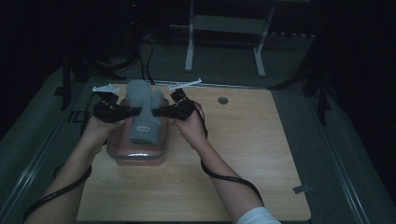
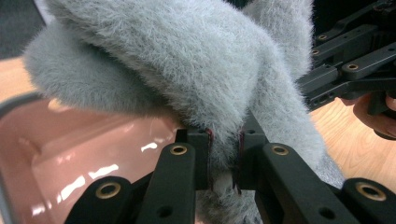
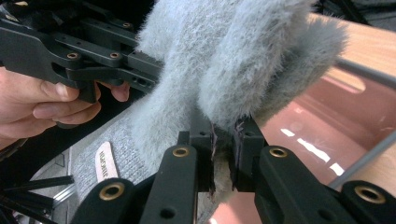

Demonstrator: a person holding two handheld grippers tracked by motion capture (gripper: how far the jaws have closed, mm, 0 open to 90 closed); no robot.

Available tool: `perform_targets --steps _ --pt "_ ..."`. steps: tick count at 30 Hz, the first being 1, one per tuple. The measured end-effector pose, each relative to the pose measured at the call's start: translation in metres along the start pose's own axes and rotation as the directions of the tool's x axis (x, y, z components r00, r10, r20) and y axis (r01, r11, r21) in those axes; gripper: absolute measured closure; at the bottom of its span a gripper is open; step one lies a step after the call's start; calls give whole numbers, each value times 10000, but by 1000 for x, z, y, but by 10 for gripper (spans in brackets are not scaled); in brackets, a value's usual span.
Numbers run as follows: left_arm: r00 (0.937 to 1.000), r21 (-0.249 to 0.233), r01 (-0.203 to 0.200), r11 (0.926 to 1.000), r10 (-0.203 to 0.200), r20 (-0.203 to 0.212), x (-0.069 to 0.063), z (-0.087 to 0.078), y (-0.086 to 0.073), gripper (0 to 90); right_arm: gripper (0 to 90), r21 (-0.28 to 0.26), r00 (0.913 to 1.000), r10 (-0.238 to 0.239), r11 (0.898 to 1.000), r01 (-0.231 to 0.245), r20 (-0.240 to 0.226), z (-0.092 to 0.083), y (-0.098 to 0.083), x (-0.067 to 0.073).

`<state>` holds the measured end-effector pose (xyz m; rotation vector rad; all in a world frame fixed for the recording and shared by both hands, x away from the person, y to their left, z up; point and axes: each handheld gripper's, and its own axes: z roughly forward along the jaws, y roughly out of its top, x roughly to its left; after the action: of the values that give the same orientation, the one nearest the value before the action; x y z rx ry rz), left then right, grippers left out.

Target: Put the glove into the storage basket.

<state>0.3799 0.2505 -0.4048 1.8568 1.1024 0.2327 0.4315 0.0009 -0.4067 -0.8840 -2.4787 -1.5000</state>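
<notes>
now grey mitten [image 1: 142,112] pinched between left gripper [image 2: 223,156] and right gripper [image 3: 223,154], above pink container [image 1: 140,156]

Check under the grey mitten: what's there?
Beneath the grey mitten, held by the left gripper and right gripper, sits a pink container. Its visible interior looks empty; the mitten covers the rest.

Wooden table [image 1: 243,154] bears pink container [image 1: 135,154].
</notes>
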Motion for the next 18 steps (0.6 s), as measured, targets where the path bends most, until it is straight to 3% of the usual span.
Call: perform_targets --steps 7,14,18 --pt "9989 513 473 9976 -475 24 18 20 -22 814 817 607 9991 395 9973 -404 153 25 -15 -12" --pt "9965 1195 829 9894 -812 -186 31 45 -41 812 817 1339 9953 297 9901 -418 917 51 -32 -23" --pt "9954 1713 875 9813 -794 -538 33 57 -46 811 816 1693 9903 160 9848 -395 1378 63 -39 -27"
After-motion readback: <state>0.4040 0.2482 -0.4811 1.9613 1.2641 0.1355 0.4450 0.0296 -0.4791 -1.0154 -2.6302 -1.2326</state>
